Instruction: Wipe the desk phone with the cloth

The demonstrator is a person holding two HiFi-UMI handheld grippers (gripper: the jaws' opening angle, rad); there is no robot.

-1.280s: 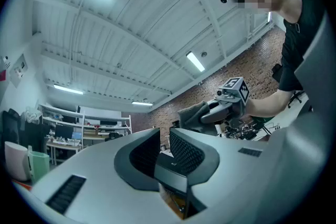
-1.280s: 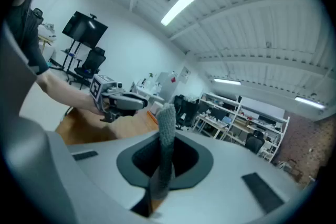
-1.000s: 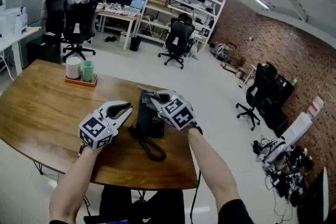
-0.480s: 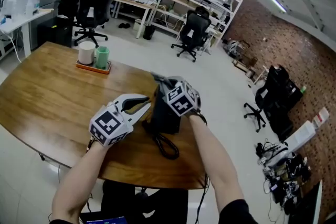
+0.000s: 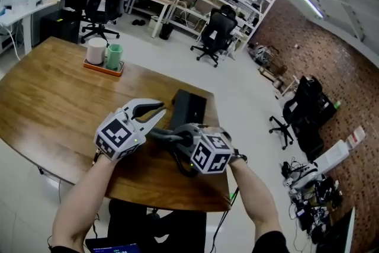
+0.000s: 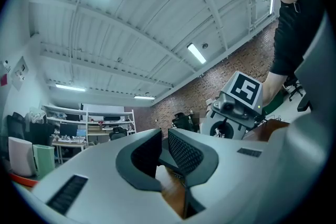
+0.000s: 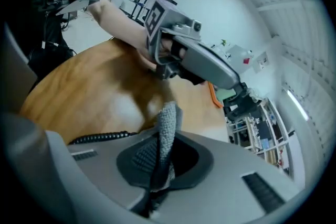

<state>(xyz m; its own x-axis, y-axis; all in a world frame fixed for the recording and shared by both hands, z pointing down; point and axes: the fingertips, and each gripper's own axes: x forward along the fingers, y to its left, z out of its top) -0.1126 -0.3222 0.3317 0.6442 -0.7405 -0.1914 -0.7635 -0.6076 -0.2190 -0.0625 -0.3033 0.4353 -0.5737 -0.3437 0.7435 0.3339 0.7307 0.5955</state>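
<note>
The black desk phone (image 5: 190,105) stands on the wooden table (image 5: 53,103) near its right edge, its coiled cord (image 5: 177,162) trailing toward me. My right gripper (image 5: 161,134) lies in front of the phone and points left, shut on a grey cloth (image 7: 168,122) that sticks up between its pads. The cloth hangs over the table, apart from the phone. Just left of the phone, my left gripper (image 5: 155,113) has its pads (image 6: 185,155) almost together with nothing between them. From its own view the right gripper (image 6: 237,98) shows close by on the right.
An orange tray (image 5: 102,67) with a white cup and a green cup (image 5: 113,56) sits at the table's far side. The table's near edge (image 5: 166,201) is just below the cord. Office chairs (image 5: 214,32) and shelves stand on the floor beyond.
My right gripper has come off the phone's top and swung back toward me, now lying low in front of it and pointing left. The left gripper has barely shifted.
</note>
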